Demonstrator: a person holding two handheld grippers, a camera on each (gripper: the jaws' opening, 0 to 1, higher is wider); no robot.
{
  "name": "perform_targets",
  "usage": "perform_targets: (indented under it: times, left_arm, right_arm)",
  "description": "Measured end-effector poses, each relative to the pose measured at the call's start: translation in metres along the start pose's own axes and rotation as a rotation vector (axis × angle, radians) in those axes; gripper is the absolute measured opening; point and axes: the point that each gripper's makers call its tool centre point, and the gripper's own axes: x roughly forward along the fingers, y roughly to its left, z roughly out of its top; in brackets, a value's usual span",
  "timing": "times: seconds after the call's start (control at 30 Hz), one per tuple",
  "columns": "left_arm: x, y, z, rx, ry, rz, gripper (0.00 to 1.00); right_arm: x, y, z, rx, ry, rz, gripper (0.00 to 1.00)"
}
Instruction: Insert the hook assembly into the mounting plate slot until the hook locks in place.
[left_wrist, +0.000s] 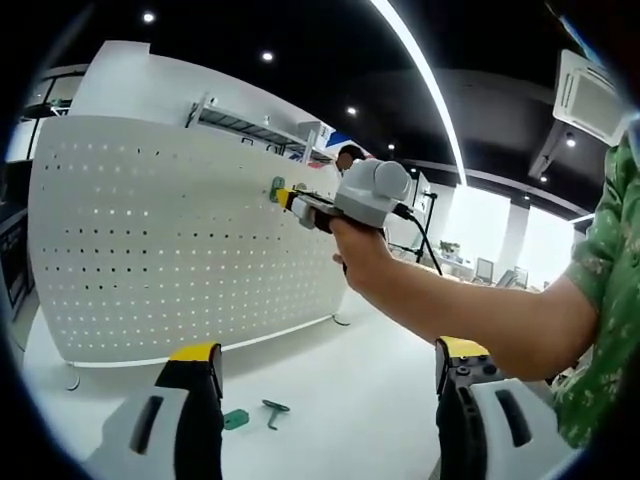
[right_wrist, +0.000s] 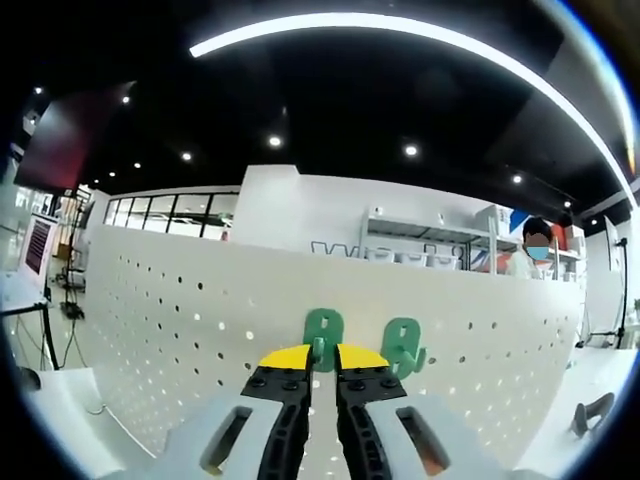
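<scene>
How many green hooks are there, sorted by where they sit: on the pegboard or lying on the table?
On the white pegboard: 2, the left green hook, held by the right gripper, and the right green hook
On the table: 2, a flat green piece and a T-shaped green piece
Total: 4

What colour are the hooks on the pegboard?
Green: two hooks on the white pegboard, clearest in the right gripper view.

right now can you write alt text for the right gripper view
The right gripper, jaws nearly closed on a green hook, holds it against a white pegboard. A second green hook sits on the board just to its right. Behind are white shelving and a dark ceiling with spotlights.
</scene>
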Motion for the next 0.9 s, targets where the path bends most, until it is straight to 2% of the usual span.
perform_targets:
  times: [0.4, 0.9]
  left_arm:
    - [-0.0015, -0.0006, 0.0018, 0.006, -0.003, 0.003, 0.9]
    - [-0.0025, -0.0032, 0.004, 0.014, -0.005, 0.002, 0.9]
  right_arm:
    - [-0.0021, -0.0006, 0.0012, -0.003, -0.003, 0.001, 0.11]
    - [-0.0091, 0.002, -0.0082, 0.025, 0.016, 0.025, 0.25]
